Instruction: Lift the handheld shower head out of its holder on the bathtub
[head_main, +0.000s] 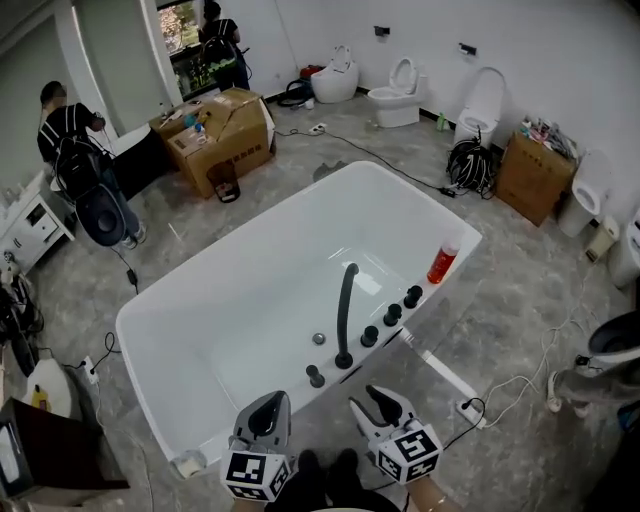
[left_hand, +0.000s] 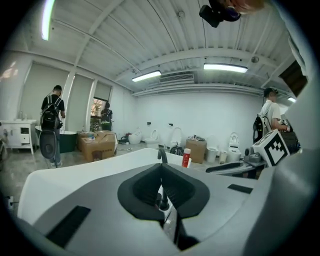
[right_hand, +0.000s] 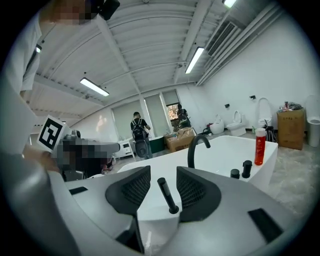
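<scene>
The black handheld shower head (head_main: 315, 376) stands in its holder on the near rim of the white bathtub (head_main: 200, 300), left of the curved black faucet (head_main: 345, 310). My left gripper (head_main: 268, 405) hovers just short of the rim, its jaws shut with the tips meeting. Through the slit of the left gripper (left_hand: 161, 167) a sliver of the shower head (left_hand: 162, 200) shows. My right gripper (head_main: 385, 398) is beside it, jaws open. In the right gripper view the shower head (right_hand: 167, 196) stands beyond the gap of the right gripper (right_hand: 163, 172), untouched.
Three black knobs (head_main: 392, 314) and a red bottle (head_main: 441, 262) sit on the rim right of the faucet. A power strip with cables (head_main: 470, 408) lies on the floor at right. Cardboard boxes (head_main: 225, 135), toilets (head_main: 398, 95) and people (head_main: 75, 150) are farther off.
</scene>
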